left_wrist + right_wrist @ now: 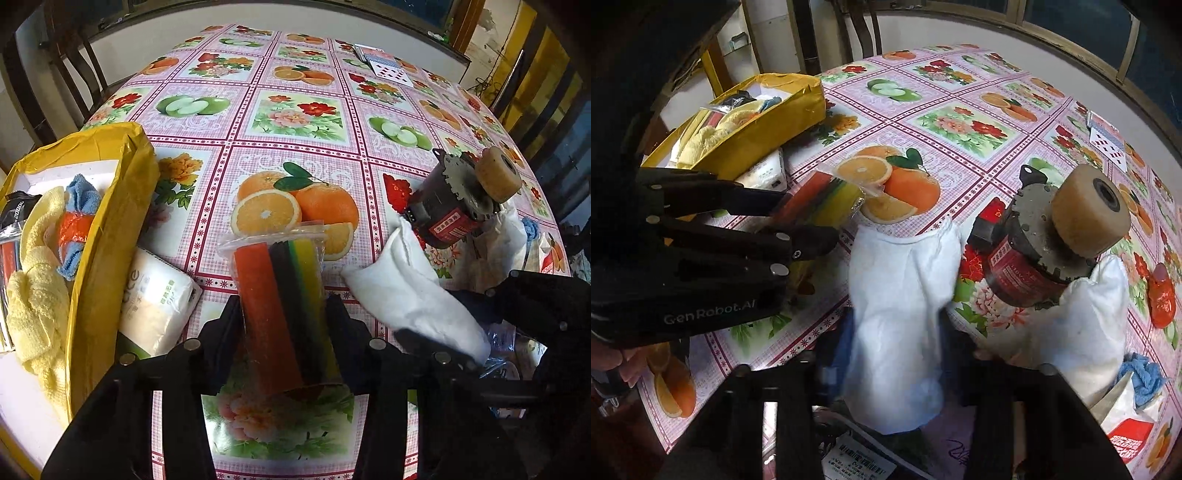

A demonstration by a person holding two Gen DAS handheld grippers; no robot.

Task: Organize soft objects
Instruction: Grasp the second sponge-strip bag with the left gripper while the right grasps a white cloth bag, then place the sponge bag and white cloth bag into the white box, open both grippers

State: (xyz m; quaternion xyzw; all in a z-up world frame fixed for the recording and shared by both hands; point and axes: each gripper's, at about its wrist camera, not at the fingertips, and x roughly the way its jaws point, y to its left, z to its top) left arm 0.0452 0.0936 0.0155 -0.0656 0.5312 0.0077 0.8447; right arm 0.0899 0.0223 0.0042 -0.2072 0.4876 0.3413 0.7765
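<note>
Above the tablecloth (pixel 295 155), left fingers (pixel 229 314) pinch the sponge pack (pixel 280 295); right fingers (pixel 960 354) pinch white cloth (pixel 897 314).

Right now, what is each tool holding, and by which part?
The left tool grips the bagged sponge pack around its middle; the right tool grips a white cloth near its lower end.

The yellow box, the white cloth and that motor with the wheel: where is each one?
yellow box (pixel 107 236), left wrist view, its near side wall.
white cloth (pixel 901 295), right wrist view, its middle.
motor (pixel 1027 258), right wrist view, its dark body.
</note>
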